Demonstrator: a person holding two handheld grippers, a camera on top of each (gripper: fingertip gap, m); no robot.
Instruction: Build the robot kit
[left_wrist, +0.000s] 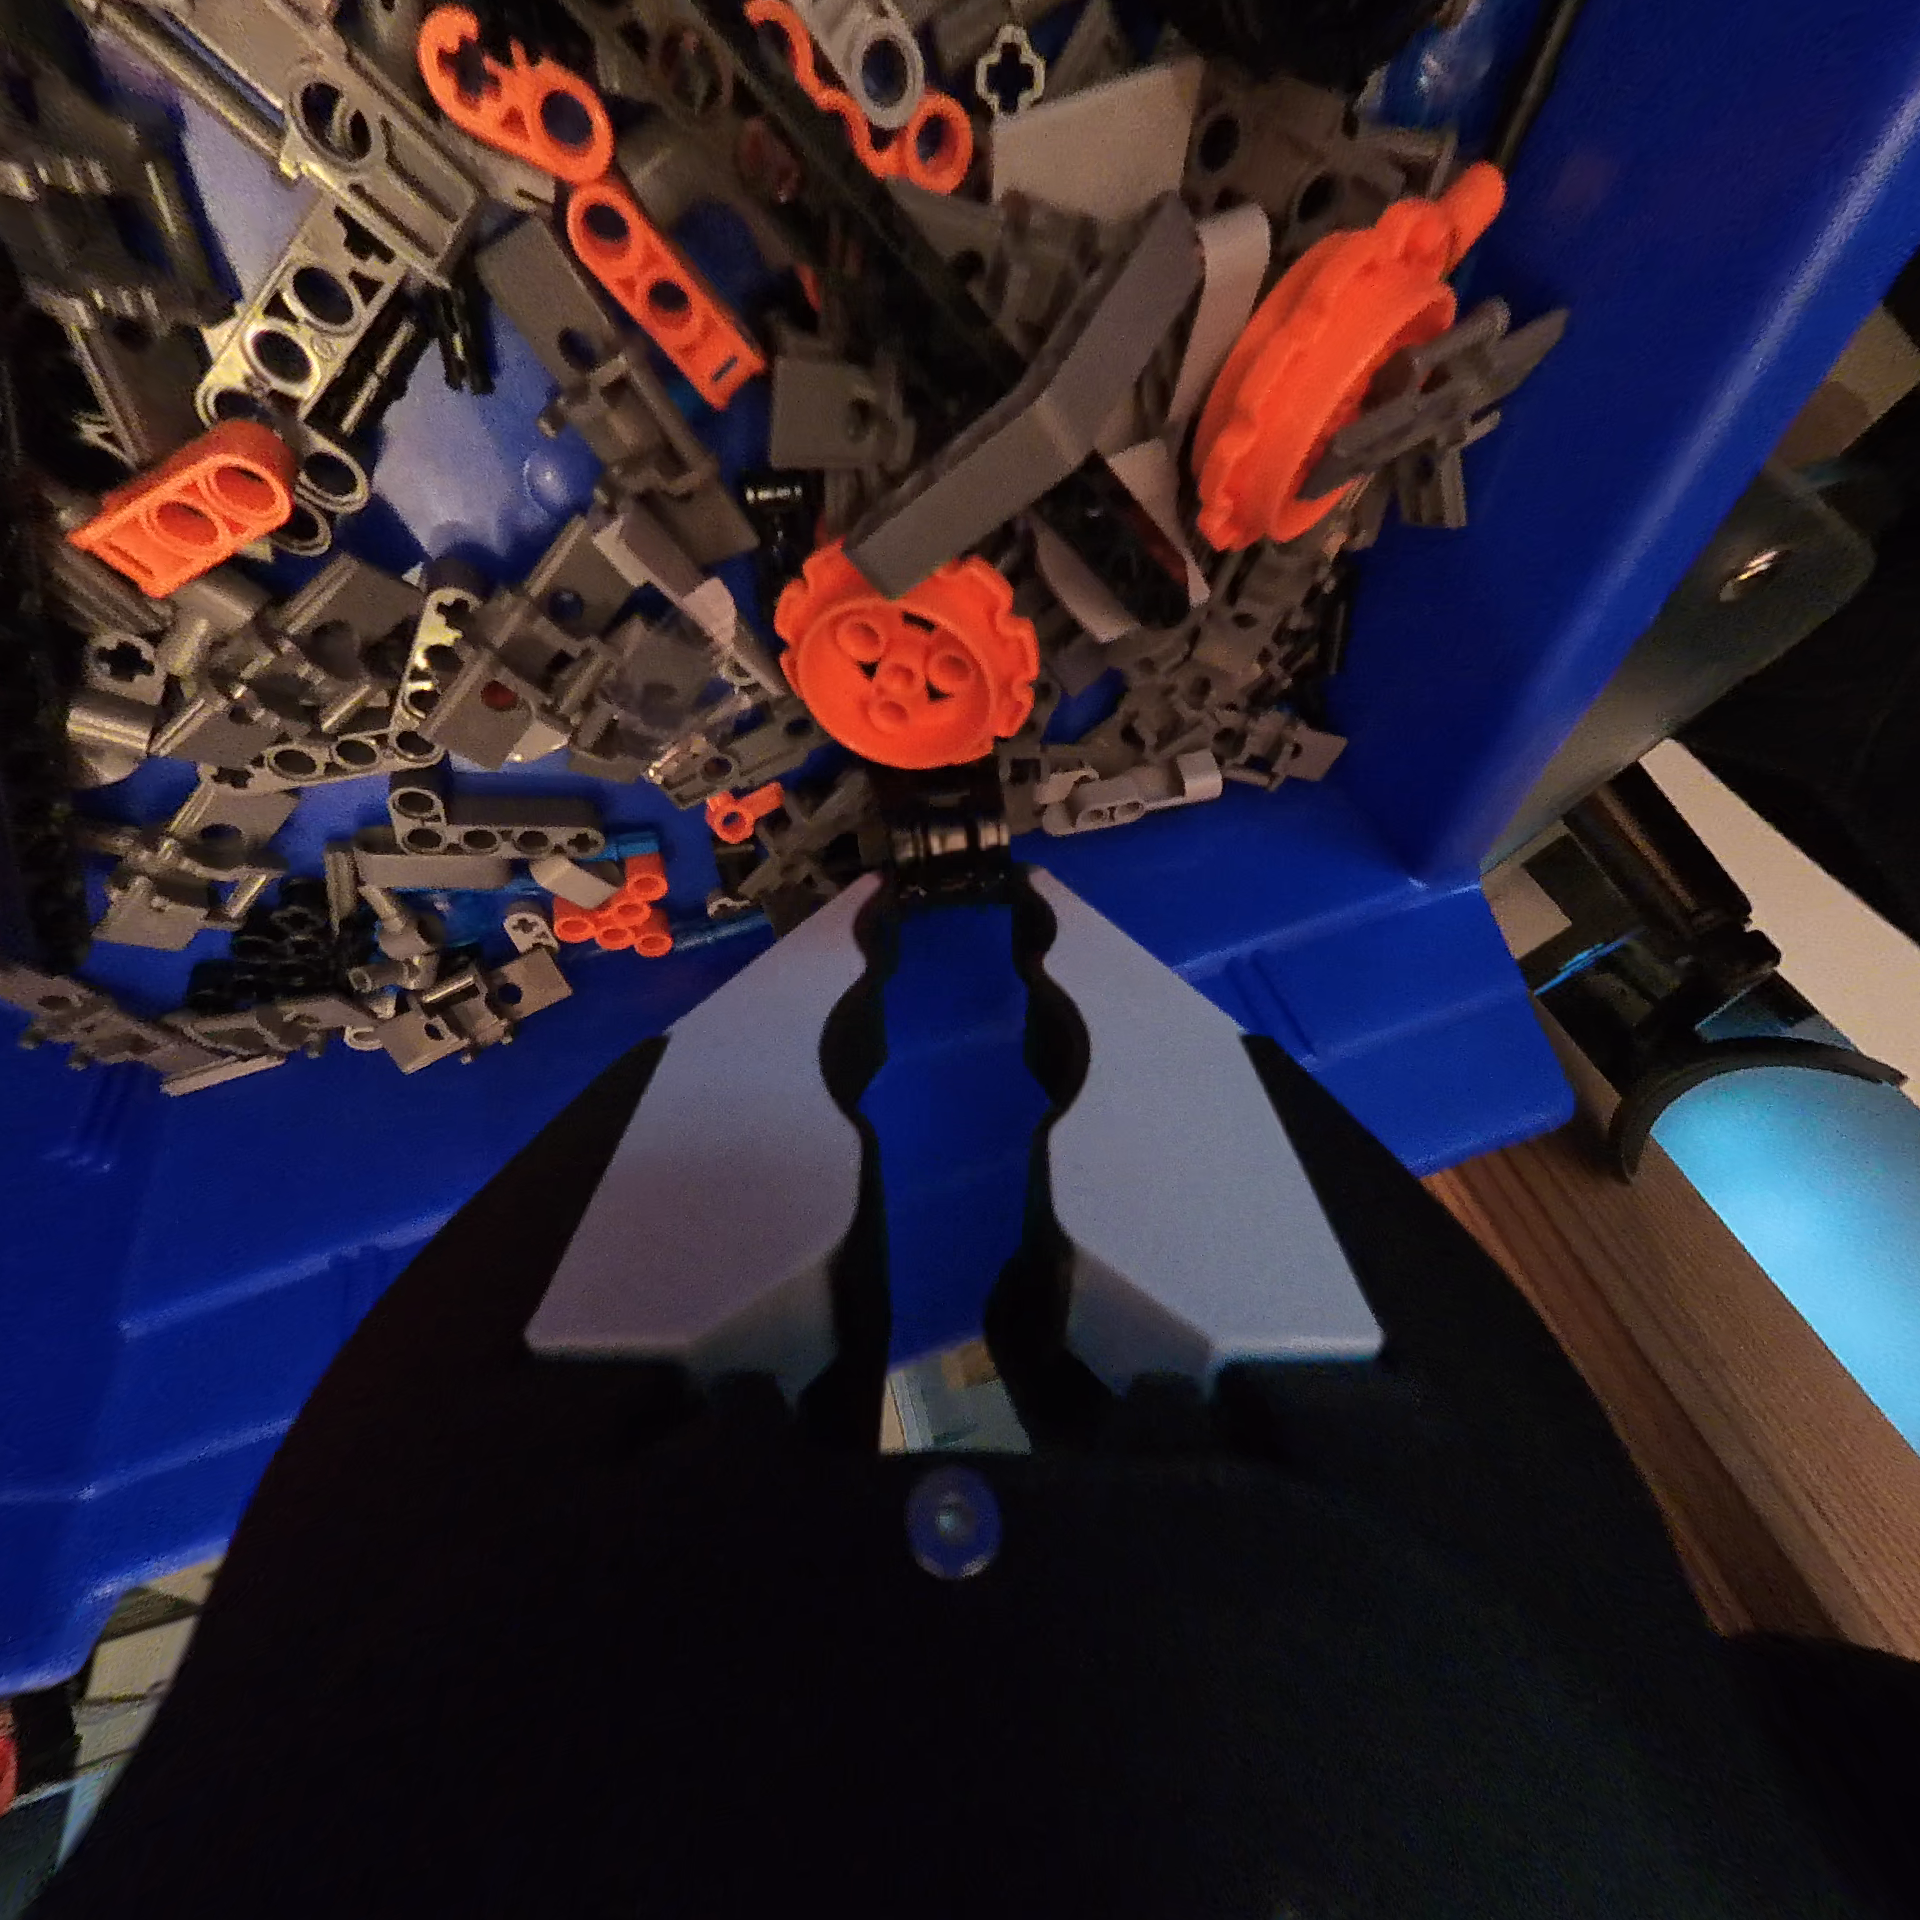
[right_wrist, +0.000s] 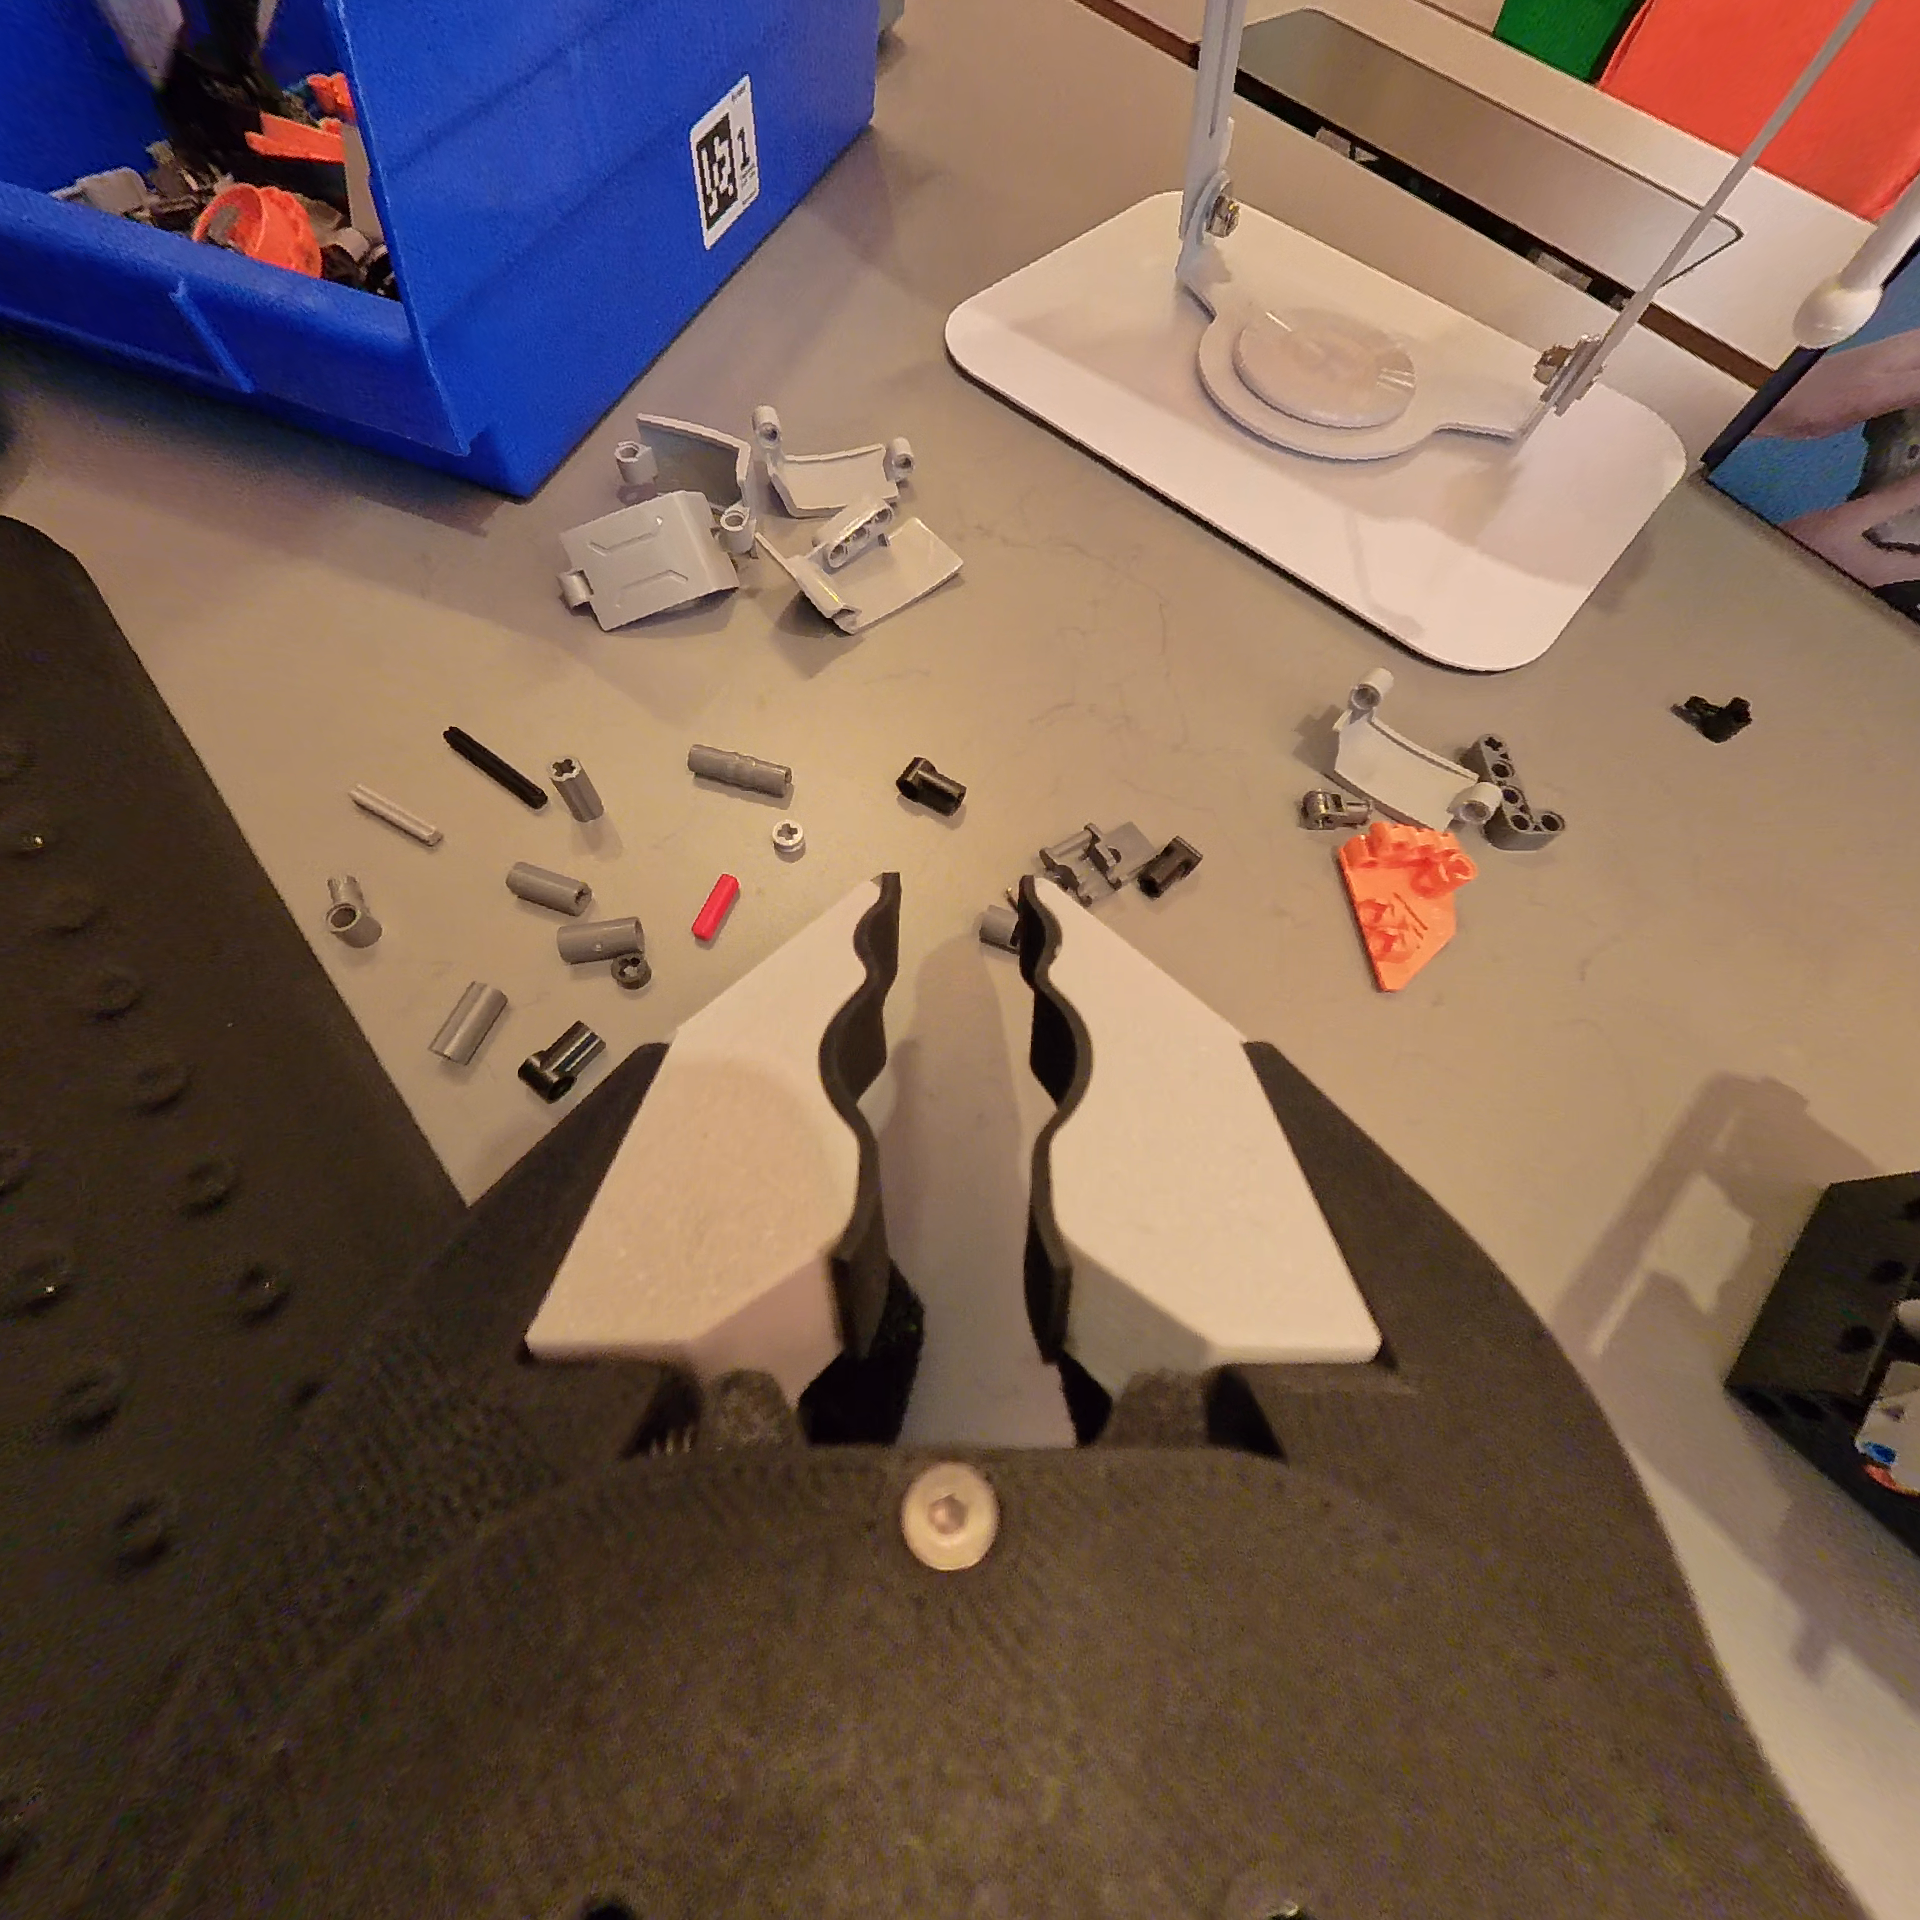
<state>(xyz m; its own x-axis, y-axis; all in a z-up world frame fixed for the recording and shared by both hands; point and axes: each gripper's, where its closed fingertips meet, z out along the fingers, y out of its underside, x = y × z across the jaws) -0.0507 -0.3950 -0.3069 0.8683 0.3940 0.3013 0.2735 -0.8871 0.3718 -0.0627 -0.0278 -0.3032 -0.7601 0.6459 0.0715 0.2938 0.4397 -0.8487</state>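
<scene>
In the left wrist view my left gripper (left_wrist: 951, 883) reaches into a blue bin (left_wrist: 1299, 935) of grey, black and orange building parts. Its fingertips are closed on a small glossy black part (left_wrist: 948, 836), which lies just below an orange toothed wheel (left_wrist: 906, 665). In the right wrist view my right gripper (right_wrist: 958, 899) hangs over a grey table (right_wrist: 1143, 644). Its jaws stand apart with only bare table between them. A small grey piece (right_wrist: 1000, 927) lies on the table beside the right fingertip (right_wrist: 1039, 914).
Loose small parts lie on the table: grey tubes (right_wrist: 740, 774), a red pin (right_wrist: 715, 906), black connectors (right_wrist: 930, 787), grey panels (right_wrist: 727, 530) and an orange wedge plate (right_wrist: 1403, 904). The blue bin (right_wrist: 540, 208) stands far left. A white lamp base (right_wrist: 1351, 447) stands behind. A black block (right_wrist: 1839, 1299) is at right. The gap from one gripper's tips to the other's is roughly 35 cm.
</scene>
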